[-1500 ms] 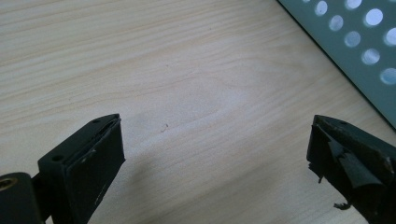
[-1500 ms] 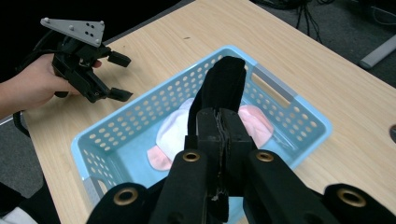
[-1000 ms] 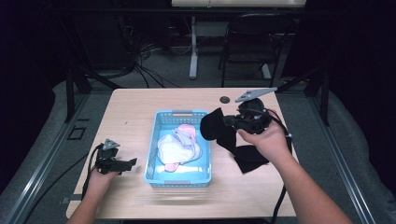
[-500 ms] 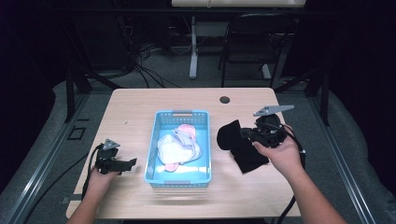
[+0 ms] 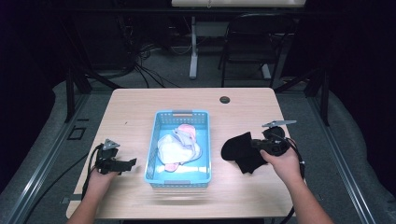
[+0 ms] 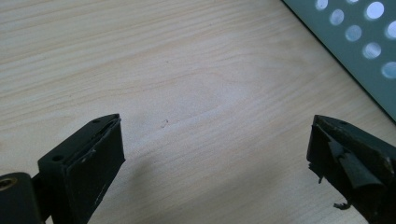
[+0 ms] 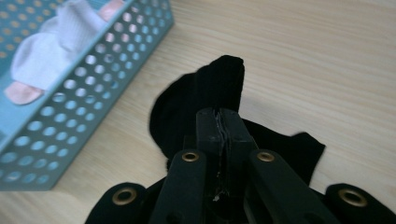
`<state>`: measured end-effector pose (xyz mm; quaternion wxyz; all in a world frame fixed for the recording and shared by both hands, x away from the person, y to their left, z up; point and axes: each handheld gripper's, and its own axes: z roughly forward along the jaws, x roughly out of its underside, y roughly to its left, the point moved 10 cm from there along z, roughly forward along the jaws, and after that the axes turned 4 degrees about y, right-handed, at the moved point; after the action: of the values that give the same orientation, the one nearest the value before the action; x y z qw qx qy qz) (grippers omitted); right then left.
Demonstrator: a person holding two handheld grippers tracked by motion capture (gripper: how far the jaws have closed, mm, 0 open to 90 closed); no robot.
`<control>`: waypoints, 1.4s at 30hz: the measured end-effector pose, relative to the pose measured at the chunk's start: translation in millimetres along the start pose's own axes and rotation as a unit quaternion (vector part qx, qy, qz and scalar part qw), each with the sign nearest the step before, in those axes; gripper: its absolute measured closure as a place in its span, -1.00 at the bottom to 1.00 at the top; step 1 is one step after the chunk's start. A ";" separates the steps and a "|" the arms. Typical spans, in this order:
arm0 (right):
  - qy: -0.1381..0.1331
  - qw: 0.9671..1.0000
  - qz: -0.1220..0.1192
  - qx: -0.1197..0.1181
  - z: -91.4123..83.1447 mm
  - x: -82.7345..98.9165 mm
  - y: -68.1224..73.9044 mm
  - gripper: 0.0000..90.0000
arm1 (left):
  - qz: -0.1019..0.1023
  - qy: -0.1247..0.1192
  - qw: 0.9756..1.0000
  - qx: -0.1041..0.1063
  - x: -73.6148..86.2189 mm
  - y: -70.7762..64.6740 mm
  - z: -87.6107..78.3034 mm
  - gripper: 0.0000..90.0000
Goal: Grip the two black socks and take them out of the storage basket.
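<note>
At right of centre in the high view, my right gripper [image 5: 256, 144] pinches a black sock [image 5: 240, 151] lying on the wooden table [image 5: 140, 105], just beside the blue basket [image 5: 203, 161] of white and pink socks [image 5: 177, 145]. At lower left, my left gripper [image 5: 128, 163] rests with jaws wide apart.

1. The place looks like a lab or recording studio: a dark room around one lit pale wooden tabletop [image 5: 140, 112].
2. Loose black cables [image 5: 144, 70] lie on the grey carpet floor [image 5: 355, 154].
3. A black folding chair [image 5: 247, 51] stands behind.
</note>
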<state>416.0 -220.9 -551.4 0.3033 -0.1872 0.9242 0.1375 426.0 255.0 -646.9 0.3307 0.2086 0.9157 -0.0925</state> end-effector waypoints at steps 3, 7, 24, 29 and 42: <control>0.001 1.000 0.017 0.007 4.6 8.1 -12.6 0.96 | 0.001 0.002 1.000 -0.001 0.2 0.5 0.1 -0.91; 0.001 0.999 0.037 0.015 11.1 17.4 -26.4 0.95 | 0.000 0.001 1.000 -0.002 0.2 0.3 0.3 -0.91; -0.029 0.998 0.048 0.007 13.3 19.6 -30.6 0.26 | 0.000 0.006 1.000 -0.001 1.6 0.2 1.5 -0.91; -0.034 0.999 0.026 0.004 11.9 16.4 -16.3 0.20 | -0.001 0.005 1.000 -0.001 1.5 0.2 1.3 -0.91; -0.049 0.998 -0.030 0.004 12.8 17.1 20.4 0.13 | 0.000 0.004 1.000 0.000 1.3 0.2 0.9 -0.91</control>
<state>401.0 -202.4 -568.9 0.3532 -0.2068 0.9025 0.1341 425.7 255.3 -648.4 0.3269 0.2093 0.9171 -0.0912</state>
